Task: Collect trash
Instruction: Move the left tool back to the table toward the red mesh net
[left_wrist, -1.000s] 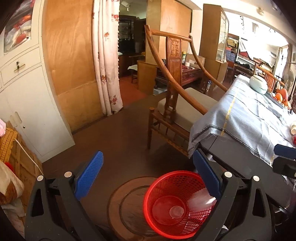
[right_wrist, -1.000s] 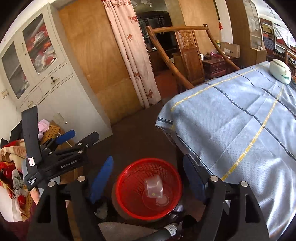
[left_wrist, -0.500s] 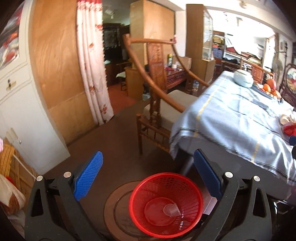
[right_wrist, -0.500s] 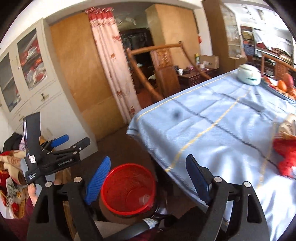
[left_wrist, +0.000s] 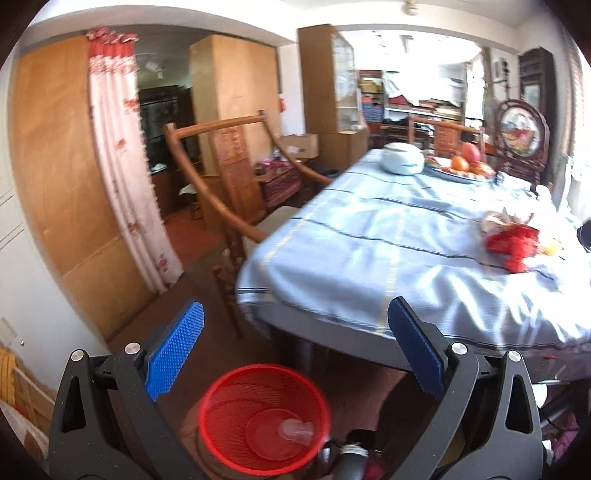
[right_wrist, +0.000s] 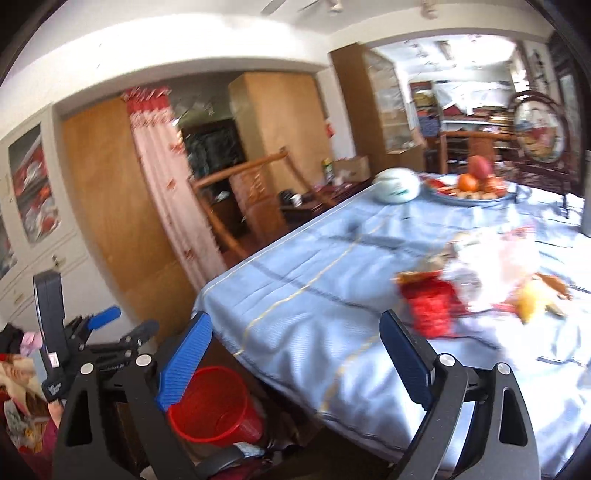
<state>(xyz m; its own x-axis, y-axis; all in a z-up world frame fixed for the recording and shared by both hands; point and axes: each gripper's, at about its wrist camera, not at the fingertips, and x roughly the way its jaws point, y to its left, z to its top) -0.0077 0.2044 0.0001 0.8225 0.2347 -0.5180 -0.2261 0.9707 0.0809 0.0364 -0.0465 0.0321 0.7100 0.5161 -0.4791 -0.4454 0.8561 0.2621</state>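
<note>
Down at lower left, red basket (left_wrist: 263, 416) on the floor beside the surface (left_wrist: 369, 258), one clear cup (left_wrist: 295, 431) inside. Both sets of fingers spread wide and empty: left gripper (left_wrist: 295, 350), right gripper (right_wrist: 295, 360). Ahead and right on the cloth, trash pile (right_wrist: 476, 280), nearer the right hand by judgement.

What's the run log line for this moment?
left tool: open, empty | right tool: open, empty | bin: holds clear cup | table: red wrapper, more trash left

Red mesh basket (left_wrist: 263, 417); pale-blue striped tablecloth (left_wrist: 388, 251)
</note>
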